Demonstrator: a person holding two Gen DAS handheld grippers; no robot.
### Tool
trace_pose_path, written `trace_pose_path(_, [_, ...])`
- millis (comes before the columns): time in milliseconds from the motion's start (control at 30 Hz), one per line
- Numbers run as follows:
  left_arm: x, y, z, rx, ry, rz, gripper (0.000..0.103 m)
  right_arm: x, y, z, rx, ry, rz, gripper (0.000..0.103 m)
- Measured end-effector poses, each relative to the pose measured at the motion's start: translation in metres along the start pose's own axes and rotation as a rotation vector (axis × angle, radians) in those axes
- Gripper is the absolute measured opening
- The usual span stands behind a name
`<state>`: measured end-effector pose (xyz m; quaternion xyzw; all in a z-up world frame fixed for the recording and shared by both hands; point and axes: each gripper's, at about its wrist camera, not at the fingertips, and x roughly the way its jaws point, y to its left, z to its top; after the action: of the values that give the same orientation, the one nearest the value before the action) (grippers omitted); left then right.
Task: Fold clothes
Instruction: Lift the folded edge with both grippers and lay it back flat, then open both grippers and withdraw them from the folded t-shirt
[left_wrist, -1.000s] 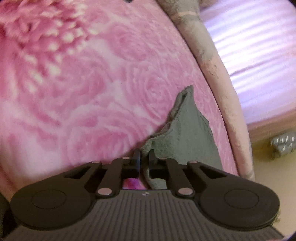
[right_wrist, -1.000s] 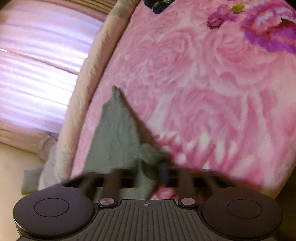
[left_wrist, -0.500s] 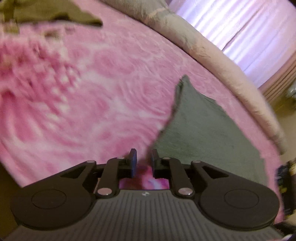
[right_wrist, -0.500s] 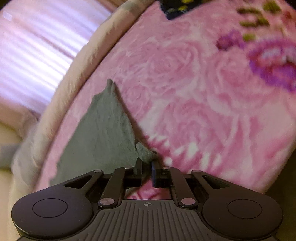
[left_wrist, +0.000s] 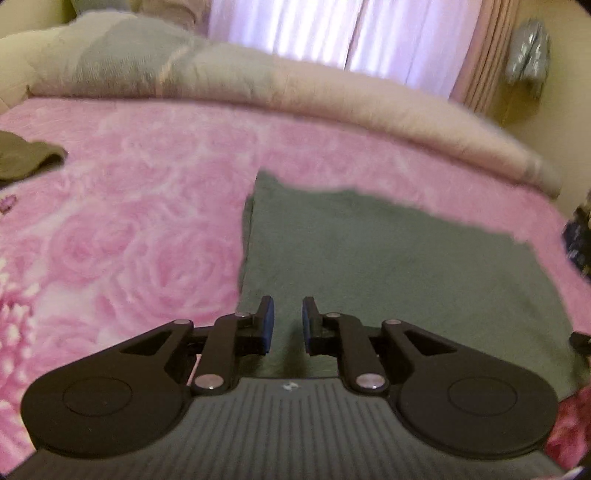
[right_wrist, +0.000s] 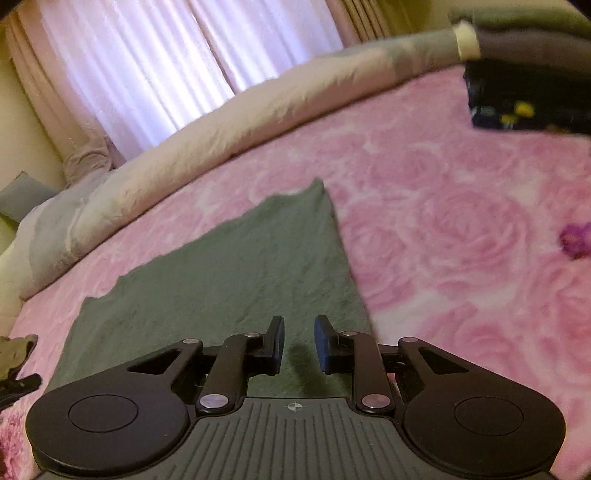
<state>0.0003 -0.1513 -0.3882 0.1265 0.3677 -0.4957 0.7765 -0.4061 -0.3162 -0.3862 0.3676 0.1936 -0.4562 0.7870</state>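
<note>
Grey-green cloth (left_wrist: 388, 266) lies flat on the pink rose-patterned bedspread (left_wrist: 140, 206). Left gripper (left_wrist: 287, 320) and right gripper (right_wrist: 298, 341) hover over its near edge. Jaws parted, right's just closing slightly, nothing between them.

1. No words, brand names, numbers or labels can be read in either view.
2. The left gripper (left_wrist: 284, 319) bears only a small pale emblem on its ribbed body, just behind the jaws; too blurred to make out.
3. The right gripper (right_wrist: 298, 343) bears a small pale circle crossed by two lines at the same spot on its ribbed body; a mark, not lettering.
4. The dark cloth (right_wrist: 524, 99) at the far edge of the bed carries yellow patches; a pattern, nothing legible.
</note>
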Motion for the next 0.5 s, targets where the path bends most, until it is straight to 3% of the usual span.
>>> trace_pose_path(67, [0.01, 0.01, -0.005, -0.006, 0.026, 0.031, 0.01, 0.011, -0.011, 0.003, 0.01, 0.013, -0.032, 0.023])
trace_pose_path(233, [-0.012, 0.015, -0.001, -0.049, 0.037, 0.07, 0.007, -0.003, -0.035, 0.018, 0.037, 0.008, -0.178, 0.023])
trace_pose_path(333, [-0.033, -0.005, -0.002, -0.009, 0.041, 0.111, 0.019, -0.025, -0.033, 0.021, 0.035, 0.0, -0.151, 0.024])
trace_pose_path(367, [-0.039, -0.012, -0.003, 0.006, 0.046, 0.121, 0.019, -0.031, -0.028, 0.019, 0.021, -0.002, -0.142, 0.035])
trace_pose_path(400, [-0.044, -0.019, -0.005, 0.02, 0.059, 0.129, 0.02, -0.038, -0.023, 0.016, 0.013, -0.005, -0.131, 0.062])
trace_pose_path(433, [-0.049, -0.026, -0.008, 0.031, 0.075, 0.143, 0.022, -0.044, -0.017, 0.012, 0.006, -0.008, -0.116, 0.072])
trace_pose_path(500, [-0.057, -0.041, -0.015, 0.057, 0.1, 0.18, 0.027, -0.053, -0.005, 0.001, -0.019, -0.004, -0.083, 0.073])
